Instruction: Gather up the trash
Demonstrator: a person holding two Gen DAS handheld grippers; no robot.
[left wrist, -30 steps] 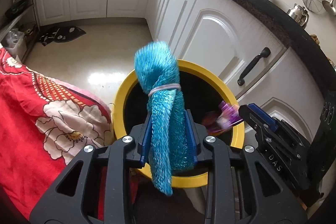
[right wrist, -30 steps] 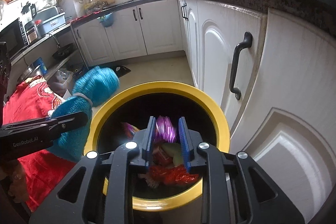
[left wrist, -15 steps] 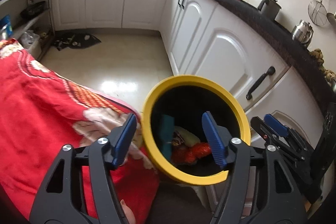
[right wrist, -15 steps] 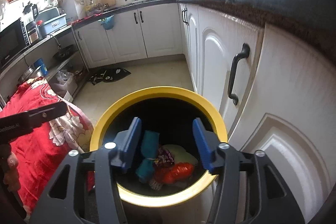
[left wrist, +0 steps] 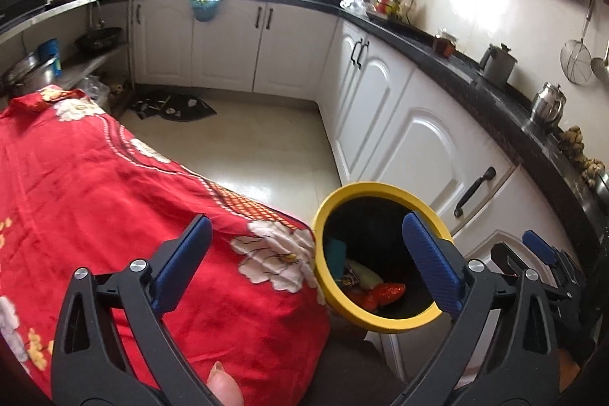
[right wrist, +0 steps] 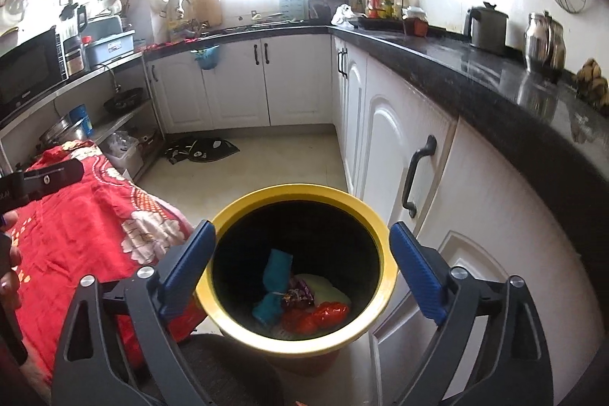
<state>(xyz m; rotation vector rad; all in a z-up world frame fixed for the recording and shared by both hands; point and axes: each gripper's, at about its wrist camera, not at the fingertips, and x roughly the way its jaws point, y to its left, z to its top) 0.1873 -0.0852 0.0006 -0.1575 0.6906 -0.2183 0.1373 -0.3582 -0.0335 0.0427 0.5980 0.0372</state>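
Both jaws opening, empty, above yellow-rimmed bin [right wrist: 384, 246], red cloth [left wrist: 95, 185] beside.

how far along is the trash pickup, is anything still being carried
Done: the teal bundle, a purple wrapper and red wrappers lie inside the yellow-rimmed bin. In hand: nothing; the left gripper and right gripper have their jaws opening, with nothing between them. Left: no trash shows on the red floral cloth, though its near part is hidden.
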